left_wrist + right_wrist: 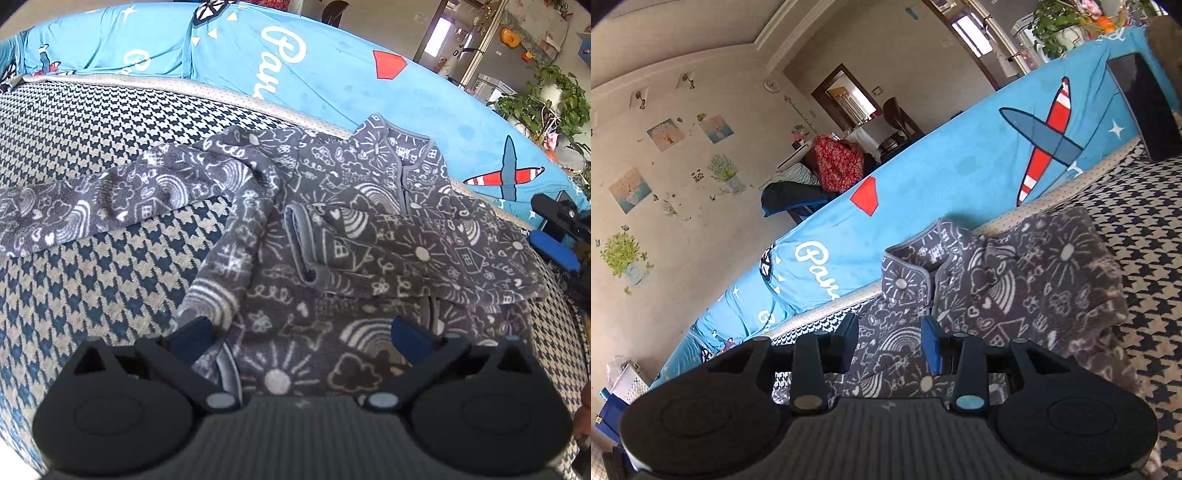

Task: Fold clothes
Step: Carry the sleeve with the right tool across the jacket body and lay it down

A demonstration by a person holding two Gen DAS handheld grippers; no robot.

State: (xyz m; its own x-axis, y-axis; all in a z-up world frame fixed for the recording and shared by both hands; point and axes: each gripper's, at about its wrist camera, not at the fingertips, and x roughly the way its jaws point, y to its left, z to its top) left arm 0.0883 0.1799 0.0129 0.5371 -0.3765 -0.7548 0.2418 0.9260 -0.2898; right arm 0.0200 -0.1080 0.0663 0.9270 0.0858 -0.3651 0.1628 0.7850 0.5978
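**A:** What do you have under you?

**B:** Your grey fleece jacket printed with white doodle suns, rainbows and houses point(332, 236) lies spread on the navy-and-beige houndstooth woven seat cover point(92, 155). The pile looks soft and fuzzy. Its stand-up collar with pale grey binding point(391, 144) sits close to the backrest, zip running down from it.

**A:** And the sleeves?

**B:** One sleeve is folded across the chest, its bound cuff point(303, 243) forming a flattened loop. The other stretches out flat toward the left edge of your left camera's view.

**A:** My tongs?

**B:** Your left gripper point(301, 332) stands wide apart over the lower body of the fleece, dark blue pads point(192, 334) on black arms, nothing between them. Your right gripper point(890, 343) is narrower but still parted, hovering over the chest below the collar; whether its pads touch the cloth, you cannot tell.

**A:** Behind it?

**B:** A smooth sky-blue cushion cover with red-striped aeroplane prints and white lettering point(923, 177), and a perforated beige trim strip point(229, 96) along the seat's back edge.
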